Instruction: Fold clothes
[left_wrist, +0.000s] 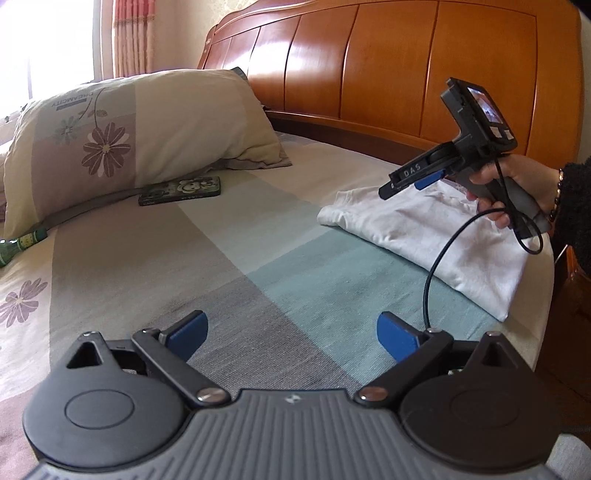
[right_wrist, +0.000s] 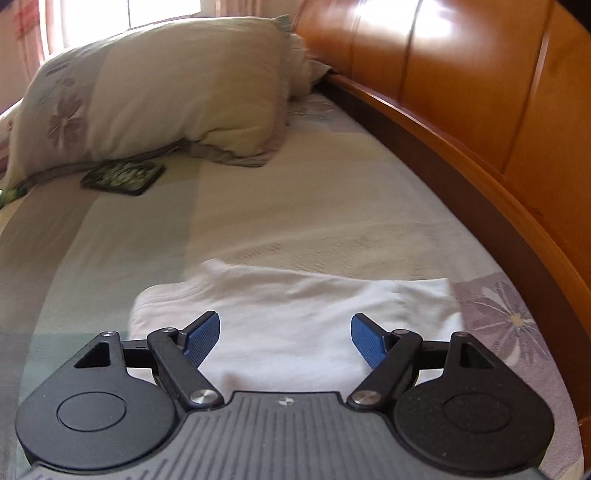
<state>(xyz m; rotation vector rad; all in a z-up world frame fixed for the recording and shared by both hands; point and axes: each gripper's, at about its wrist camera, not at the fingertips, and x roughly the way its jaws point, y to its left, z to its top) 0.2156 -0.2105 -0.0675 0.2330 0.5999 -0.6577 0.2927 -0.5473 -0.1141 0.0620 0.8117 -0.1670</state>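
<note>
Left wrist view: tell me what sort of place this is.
Most likely a home bedroom. A polished orange-brown wooden headboard runs along a bed covered in a patchwork floral sheet, a cream flower-printed pillow rests at one end, and a folded white garment lies on the sheet.

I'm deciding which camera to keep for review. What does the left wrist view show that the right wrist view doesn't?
Only the left wrist view: the right gripper from outside, the hand holding it, its cable, and a green bottle.

Only the right wrist view: a purple flower print beside the garment.

Both: the folded white garment, pillow, phone case, wooden headboard, and each camera's own open fingers.
</note>
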